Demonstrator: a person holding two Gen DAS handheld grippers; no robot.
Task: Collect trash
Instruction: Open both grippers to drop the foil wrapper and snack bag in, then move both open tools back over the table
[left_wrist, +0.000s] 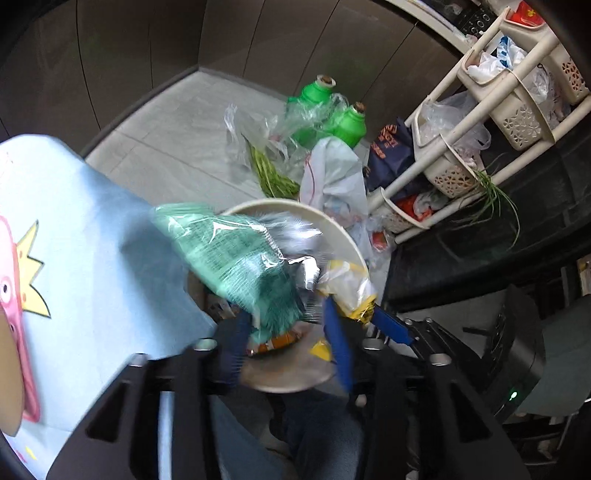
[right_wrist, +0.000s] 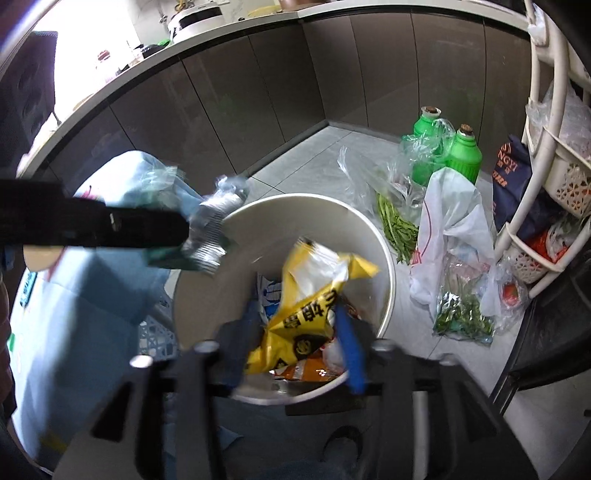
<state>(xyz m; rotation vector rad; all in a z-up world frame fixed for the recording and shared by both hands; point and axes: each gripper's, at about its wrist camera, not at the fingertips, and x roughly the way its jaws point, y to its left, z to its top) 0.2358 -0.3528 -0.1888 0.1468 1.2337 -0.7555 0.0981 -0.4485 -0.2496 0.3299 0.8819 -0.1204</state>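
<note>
A green wrapper (left_wrist: 236, 258) is clamped between the fingers of the left hand-held gripper (left_wrist: 286, 332), tilted down over the rim of the white bin (right_wrist: 384, 258); a yellow wrapper (right_wrist: 306, 317) is pinched by the right hand-held gripper (right_wrist: 295, 343), angled down above the bin's mouth; green bottles (right_wrist: 463, 155) are seen beyond the bin.

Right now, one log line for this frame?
left gripper: shut on green wrapper, over bin | right gripper: shut on yellow wrapper, over bin | neither released
</note>
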